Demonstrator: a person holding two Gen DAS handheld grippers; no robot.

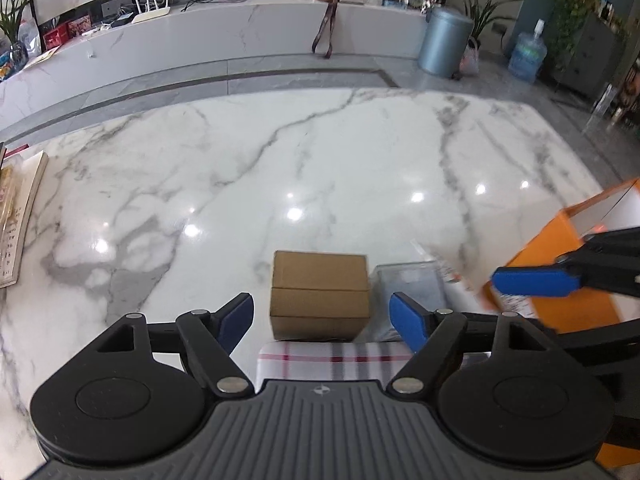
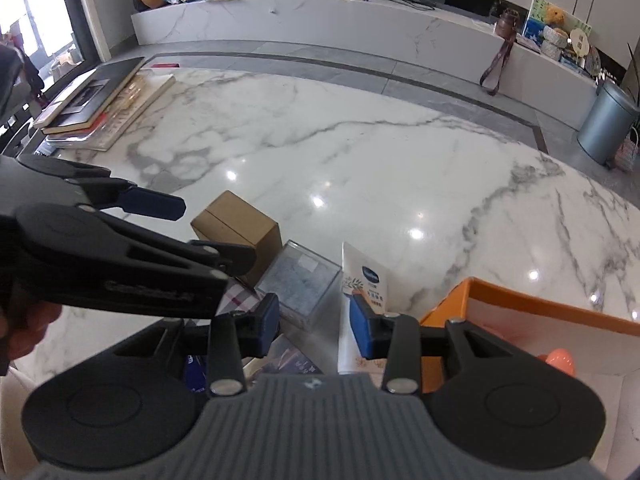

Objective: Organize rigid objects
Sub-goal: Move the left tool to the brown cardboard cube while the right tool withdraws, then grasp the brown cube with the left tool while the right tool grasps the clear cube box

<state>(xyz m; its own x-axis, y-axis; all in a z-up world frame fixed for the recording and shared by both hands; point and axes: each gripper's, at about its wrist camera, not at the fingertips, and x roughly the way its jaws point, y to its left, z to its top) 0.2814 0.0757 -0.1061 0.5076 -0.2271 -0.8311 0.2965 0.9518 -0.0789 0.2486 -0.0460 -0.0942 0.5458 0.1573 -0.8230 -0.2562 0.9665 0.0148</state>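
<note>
Left tool (image 1: 322,316) standing wide apart over the counter (image 1: 320,168), nothing pressed between its blue pads, the cardboard box (image 1: 320,294) sitting on the marble just ahead between the two fingers without touching either. Lying directly under the tool's body, a plaid-patterned flat thing (image 1: 334,358), its nearer part hidden. Just right of the box, resting against its side, a clear plastic case (image 1: 408,286) with grey contents.

Right tool (image 2: 314,326) standing at a middling gap, a white tube (image 2: 366,280) with a blue oval logo lying beside its right pad; impossible to tell whether the pad is touching it, the other pad staying clear. Showing below this tool, a dark printed packet (image 2: 292,360), partly hidden. Sitting just right of the tube, an orange box (image 2: 532,304), open at the top, holding something pink in its corner.

Reaching in from the left of the right wrist view, the left tool and a bit of the hand (image 2: 24,328) gripping it. Lying well apart at the counter's far left edge, a stack of books (image 2: 100,104). Standing beyond on the floor, a grey bin (image 2: 606,124)
</note>
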